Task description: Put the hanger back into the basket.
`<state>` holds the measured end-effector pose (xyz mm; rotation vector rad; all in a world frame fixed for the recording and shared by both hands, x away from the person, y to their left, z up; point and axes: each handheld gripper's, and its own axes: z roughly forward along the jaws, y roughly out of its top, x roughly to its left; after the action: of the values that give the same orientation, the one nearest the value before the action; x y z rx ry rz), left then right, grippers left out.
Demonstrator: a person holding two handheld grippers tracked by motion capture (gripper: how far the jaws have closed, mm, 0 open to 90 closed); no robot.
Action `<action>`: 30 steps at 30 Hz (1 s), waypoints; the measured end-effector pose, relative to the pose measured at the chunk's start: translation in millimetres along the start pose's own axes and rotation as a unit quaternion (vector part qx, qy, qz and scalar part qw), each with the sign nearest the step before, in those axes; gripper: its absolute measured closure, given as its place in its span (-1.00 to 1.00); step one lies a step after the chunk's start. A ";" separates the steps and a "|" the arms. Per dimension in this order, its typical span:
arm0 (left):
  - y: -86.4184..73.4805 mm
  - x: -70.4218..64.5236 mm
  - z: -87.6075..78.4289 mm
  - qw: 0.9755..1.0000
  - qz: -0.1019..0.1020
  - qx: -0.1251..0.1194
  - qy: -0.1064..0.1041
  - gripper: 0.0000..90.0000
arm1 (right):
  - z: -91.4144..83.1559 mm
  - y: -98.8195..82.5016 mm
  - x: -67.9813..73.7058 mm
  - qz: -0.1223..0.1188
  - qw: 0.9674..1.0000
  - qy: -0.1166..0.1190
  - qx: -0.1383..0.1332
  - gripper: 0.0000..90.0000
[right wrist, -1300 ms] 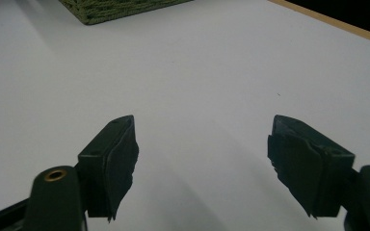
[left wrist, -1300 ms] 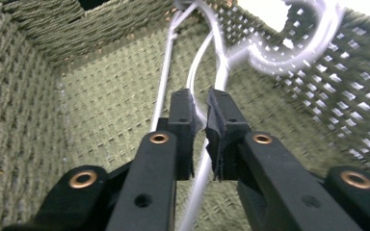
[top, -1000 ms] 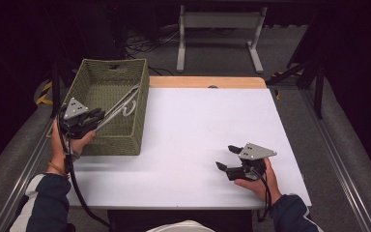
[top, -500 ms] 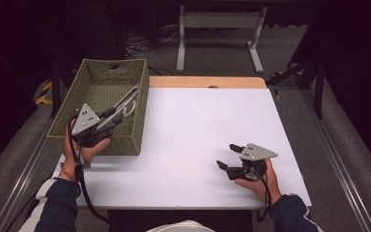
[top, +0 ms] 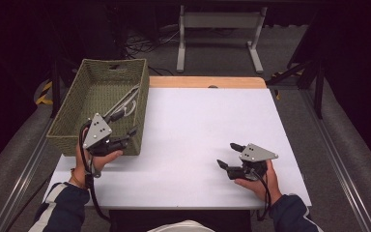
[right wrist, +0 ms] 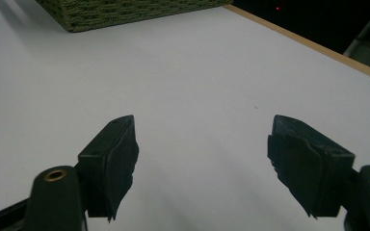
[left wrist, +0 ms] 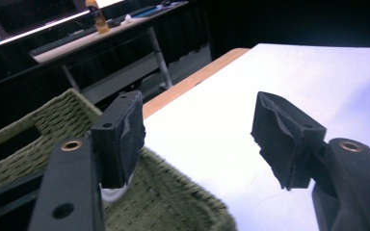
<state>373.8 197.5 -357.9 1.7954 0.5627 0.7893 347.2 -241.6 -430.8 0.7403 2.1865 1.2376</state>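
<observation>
jaws of the left gripper (left wrist: 197,144) have just been opening and now stand spread with nothing between them, above the near corner of the green woven basket (top: 72,140). just behind them, inside the basket, lies a white cable (top: 125,101). i judge it light, soft and a bit slippery, best pinched at the thick plug end. right gripper (top: 228,155) is well apart, jaws spread over bare white table (right wrist: 197,62).
</observation>
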 end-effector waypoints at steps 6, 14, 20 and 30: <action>0.7 -11.3 0.5 1.000 0.007 -0.008 -0.005 -0.49 | -0.1 0.6 0.8 -0.007 1.000 -0.008 -0.002 -0.42; -3.2 -24.9 1.4 1.000 0.012 -0.012 -0.019 -0.73 | -1.3 1.5 1.9 -0.011 1.000 -0.020 -0.007 -0.44; -5.9 -34.8 1.4 0.999 0.016 -0.014 -0.027 -0.84 | -2.2 2.3 2.5 -0.012 0.999 -0.028 -0.011 -0.46; -16.7 -49.8 -2.0 0.999 0.029 -0.009 -0.040 -0.90 | -3.1 4.0 3.5 -0.013 0.999 -0.046 -0.016 -0.60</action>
<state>338.8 169.8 -385.5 1.8251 0.4502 0.7558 343.4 -239.4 -426.5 0.7400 2.0915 1.1982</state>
